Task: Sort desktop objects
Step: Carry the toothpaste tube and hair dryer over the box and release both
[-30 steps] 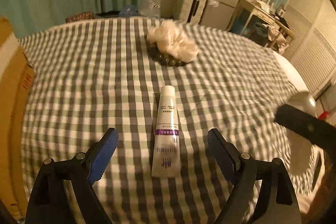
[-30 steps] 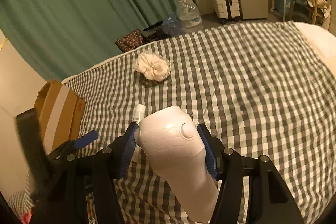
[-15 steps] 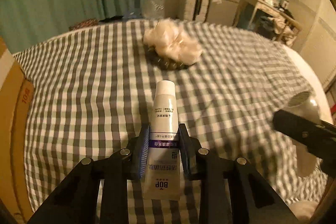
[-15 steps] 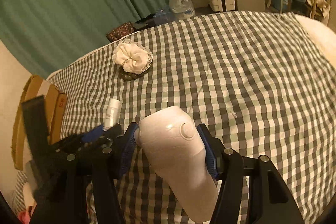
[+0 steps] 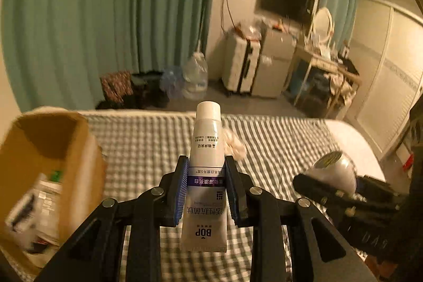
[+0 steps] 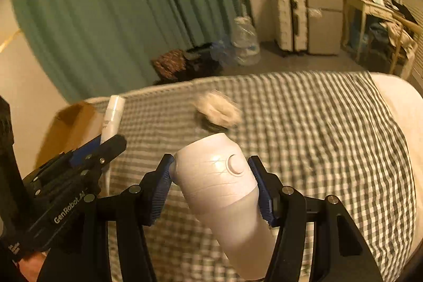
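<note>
- Left tool (image 5: 206, 186) pinches our white tube (image 5: 205, 176) mid-body, above the checked bed (image 5: 148, 144)
- Right tool (image 6: 211, 184) clamps the white hair dryer (image 6: 222, 192)
- We should carry level to the cardboard box (image 5: 53, 149), releasing low inside
- Tube reads "BOP"; left tool reads "GenRobot"

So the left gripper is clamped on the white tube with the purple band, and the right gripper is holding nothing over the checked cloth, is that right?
Not quite. The left gripper is indeed clamped on the white tube with the purple band, but the right gripper is not empty: its blue pads grip a white rounded plastic device with a round button above the grey-and-white checked cloth. The right wrist view shows it.
</note>
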`<state>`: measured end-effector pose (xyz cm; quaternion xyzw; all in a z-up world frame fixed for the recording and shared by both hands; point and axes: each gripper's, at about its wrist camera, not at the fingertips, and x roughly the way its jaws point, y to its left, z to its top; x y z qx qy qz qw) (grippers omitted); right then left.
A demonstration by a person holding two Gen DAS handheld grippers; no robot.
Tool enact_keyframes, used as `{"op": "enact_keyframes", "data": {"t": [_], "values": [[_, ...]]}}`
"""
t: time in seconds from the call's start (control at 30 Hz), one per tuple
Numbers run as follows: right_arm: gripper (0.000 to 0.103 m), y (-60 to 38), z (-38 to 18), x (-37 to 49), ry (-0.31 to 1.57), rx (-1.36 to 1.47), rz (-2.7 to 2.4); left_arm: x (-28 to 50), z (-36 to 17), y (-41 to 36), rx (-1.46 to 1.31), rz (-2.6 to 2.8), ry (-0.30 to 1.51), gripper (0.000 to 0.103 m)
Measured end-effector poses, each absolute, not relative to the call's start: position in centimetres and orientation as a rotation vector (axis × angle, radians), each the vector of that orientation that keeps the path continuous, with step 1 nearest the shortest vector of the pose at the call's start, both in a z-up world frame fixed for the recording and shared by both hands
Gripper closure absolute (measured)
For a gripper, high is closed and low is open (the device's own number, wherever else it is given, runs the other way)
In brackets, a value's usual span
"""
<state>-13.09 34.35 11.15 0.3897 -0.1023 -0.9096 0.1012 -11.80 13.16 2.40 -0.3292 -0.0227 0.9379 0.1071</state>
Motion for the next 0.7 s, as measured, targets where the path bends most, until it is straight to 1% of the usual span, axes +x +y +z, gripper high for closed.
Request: {"op": "enact_keyframes", "data": {"t": [0.1,0.2,0.3,0.5,0.7], "values": [[0.046,30.6,13.3,-11.9,-0.272,1.099,-2.639,-10.5,5.6,9.2,-0.913,2.831,-0.100,0.076],[0.046,26.0,14.8,-10.9,-0.241,1.051,-2.566,-9.4,6.8,5.0,-0.893,2.891,-0.144,0.076],[0.046,22.1,15.8,-10.4,-0.192,1.027,-2.508,-8.5,6.7,0.6,-0.928,2.944,-0.168,0.076],[0.046,13.9,14.8,-11.0,-0.107,1.053,-2.361,-8.3,3.5,-7.4,-1.059,3.014,-0.288,0.076],[0.046,7.8,12.2,-13.9,-0.039,1.148,-2.277,-8.9,-0.7,-11.8,-1.194,3.027,-0.353,0.076]]}}
